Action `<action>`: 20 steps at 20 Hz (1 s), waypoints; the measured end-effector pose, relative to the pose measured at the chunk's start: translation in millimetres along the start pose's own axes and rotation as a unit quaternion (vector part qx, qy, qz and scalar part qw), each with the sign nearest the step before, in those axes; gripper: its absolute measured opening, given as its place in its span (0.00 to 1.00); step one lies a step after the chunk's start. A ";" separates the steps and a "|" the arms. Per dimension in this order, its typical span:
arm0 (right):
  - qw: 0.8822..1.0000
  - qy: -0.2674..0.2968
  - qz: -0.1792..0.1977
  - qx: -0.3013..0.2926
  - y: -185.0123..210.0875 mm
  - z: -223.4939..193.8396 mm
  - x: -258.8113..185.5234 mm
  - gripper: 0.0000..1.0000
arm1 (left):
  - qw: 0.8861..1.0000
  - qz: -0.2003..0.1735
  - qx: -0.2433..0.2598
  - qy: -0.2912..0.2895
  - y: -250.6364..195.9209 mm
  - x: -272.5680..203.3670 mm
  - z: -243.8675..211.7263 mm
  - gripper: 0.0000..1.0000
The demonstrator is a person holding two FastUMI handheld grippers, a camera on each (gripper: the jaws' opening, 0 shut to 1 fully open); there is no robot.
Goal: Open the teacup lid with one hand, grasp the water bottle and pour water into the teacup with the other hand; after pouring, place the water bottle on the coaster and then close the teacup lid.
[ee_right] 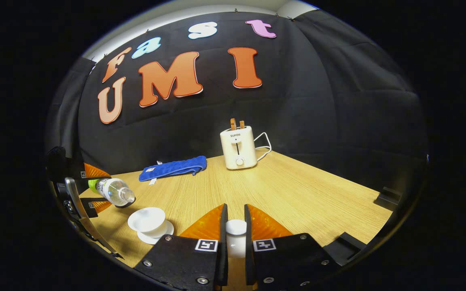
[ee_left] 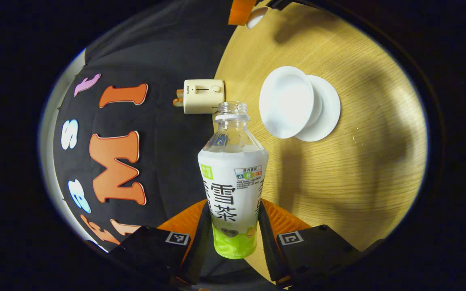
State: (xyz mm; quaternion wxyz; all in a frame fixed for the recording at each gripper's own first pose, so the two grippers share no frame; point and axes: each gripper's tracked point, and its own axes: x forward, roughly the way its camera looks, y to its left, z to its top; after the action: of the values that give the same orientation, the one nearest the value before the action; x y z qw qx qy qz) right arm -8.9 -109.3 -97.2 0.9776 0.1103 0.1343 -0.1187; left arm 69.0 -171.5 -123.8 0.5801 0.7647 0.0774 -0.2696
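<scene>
My left gripper (ee_left: 233, 208) is shut on a clear water bottle (ee_left: 233, 178) with a white and green label. The bottle has no cap and lies tipped almost level above the table. Its mouth (ee_left: 233, 108) points toward the open white teacup (ee_left: 286, 102) on its saucer (ee_left: 327, 110); no stream shows. In the right gripper view the same bottle (ee_right: 112, 191) hangs just left of and above the teacup (ee_right: 147, 219). My right gripper (ee_right: 235, 208) is shut on the white teacup lid (ee_right: 236, 234), held off to the cup's right above the table.
A cream toaster (ee_right: 239, 147) with its cord stands at the back of the wooden table (ee_right: 297, 194). A folded blue towel (ee_right: 174, 167) lies at the back left. Dark blocks (ee_right: 386, 198) sit at the table's right edge.
</scene>
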 end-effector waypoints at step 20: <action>1.000 0.009 0.013 -0.004 4.0 -9.6 0.6 0.17 | 0.963 -0.013 0.267 0.029 36.4 7.1 20.4 0.65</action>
State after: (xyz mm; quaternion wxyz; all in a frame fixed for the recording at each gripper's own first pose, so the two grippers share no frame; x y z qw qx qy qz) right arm -9.6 -103.2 -105.7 0.9783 0.1090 0.1426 -0.1039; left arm 84.1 -203.3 -100.4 0.3487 0.8981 0.0293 -0.2663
